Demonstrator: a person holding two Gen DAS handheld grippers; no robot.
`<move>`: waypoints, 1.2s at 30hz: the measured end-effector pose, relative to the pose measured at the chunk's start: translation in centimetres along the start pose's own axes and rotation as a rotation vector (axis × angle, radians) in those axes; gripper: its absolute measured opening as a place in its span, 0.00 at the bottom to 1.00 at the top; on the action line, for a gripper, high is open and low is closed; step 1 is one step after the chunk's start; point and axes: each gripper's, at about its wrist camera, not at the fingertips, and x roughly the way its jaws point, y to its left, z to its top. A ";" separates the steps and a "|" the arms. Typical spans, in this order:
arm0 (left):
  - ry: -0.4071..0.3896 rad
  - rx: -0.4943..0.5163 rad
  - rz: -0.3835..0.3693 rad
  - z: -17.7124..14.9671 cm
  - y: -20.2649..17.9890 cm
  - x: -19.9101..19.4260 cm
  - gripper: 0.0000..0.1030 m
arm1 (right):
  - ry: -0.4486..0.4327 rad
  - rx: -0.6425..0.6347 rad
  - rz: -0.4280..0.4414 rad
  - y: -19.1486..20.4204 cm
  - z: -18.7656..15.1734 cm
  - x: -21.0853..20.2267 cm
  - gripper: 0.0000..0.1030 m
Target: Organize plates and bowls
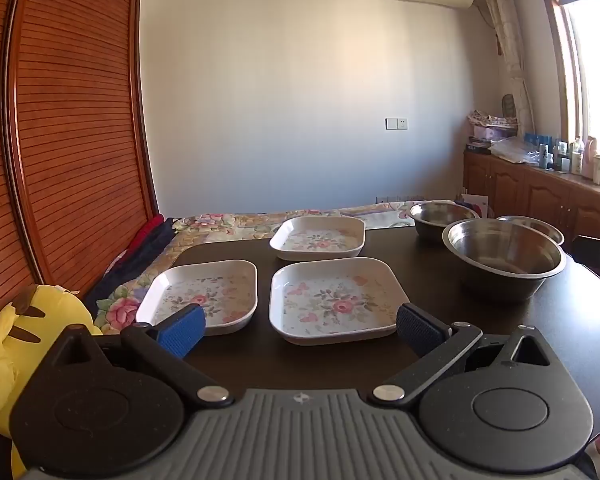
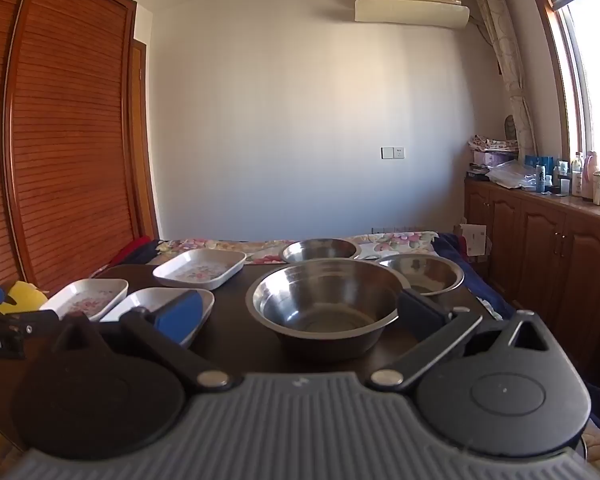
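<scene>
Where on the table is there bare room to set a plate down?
Bare dark table lies along the near edge, before the near right plate, and between that plate and the big bowl. The three bowls at the far right are crowded.

On the table (image 1: pixel 540 344) three plates sit toward the left edge: the near-left plate (image 1: pixel 204 294) and near-centre plate (image 1: pixel 334 300) side by side, the far plate (image 1: pixel 318 237) behind them. Toward the right edge stand three bowls: the near bowl (image 1: pixel 504 258) in front, the far-left bowl (image 1: pixel 440 216) and far-right bowl (image 1: pixel 534 227) behind it by the far edge.
</scene>
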 end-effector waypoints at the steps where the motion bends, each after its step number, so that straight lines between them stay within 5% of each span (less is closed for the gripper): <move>1: 0.000 0.000 0.000 0.0 0.0 0.0 1.00 | 0.001 -0.001 0.000 0.0 0.0 0.0 1.00; 36: 0.003 0.002 -0.001 0.0 -0.3 0.1 1.00 | 0.002 0.006 -0.004 -0.7 0.0 0.1 1.00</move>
